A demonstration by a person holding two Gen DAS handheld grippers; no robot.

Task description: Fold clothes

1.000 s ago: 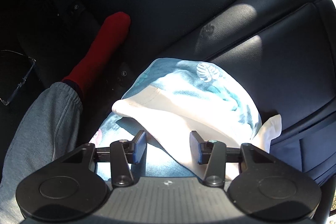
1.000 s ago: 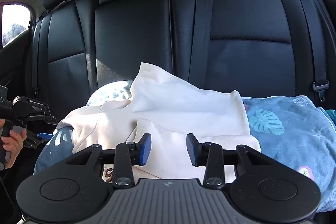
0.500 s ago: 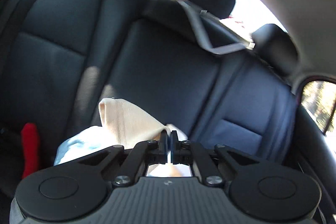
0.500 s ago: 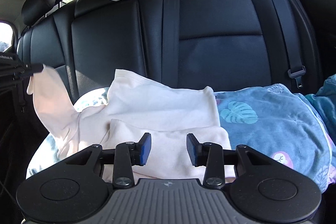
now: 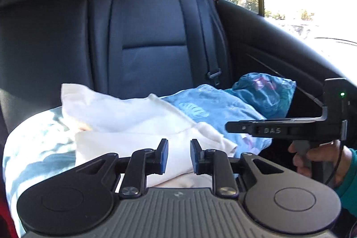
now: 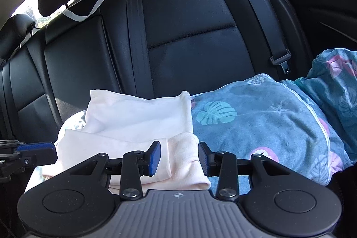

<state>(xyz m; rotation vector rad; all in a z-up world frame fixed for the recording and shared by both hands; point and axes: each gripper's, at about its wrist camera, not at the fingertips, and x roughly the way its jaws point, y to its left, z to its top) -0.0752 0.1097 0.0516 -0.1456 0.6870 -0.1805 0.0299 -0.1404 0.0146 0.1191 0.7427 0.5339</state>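
Your left gripper (image 5: 176, 156) hovers over the near edge of the cream garment (image 5: 133, 126), jaws spread and holding nothing. Your right gripper (image 6: 179, 157) does the same, jaws spread. The garment lies folded on the blue leaf-print blanket (image 6: 256, 117) covering the back seat (image 6: 189, 26).

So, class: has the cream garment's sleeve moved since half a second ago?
Yes. In the right wrist view, the sleeve then hung lifted before the black seat back; it now lies folded on the cream garment, released by the left gripper.
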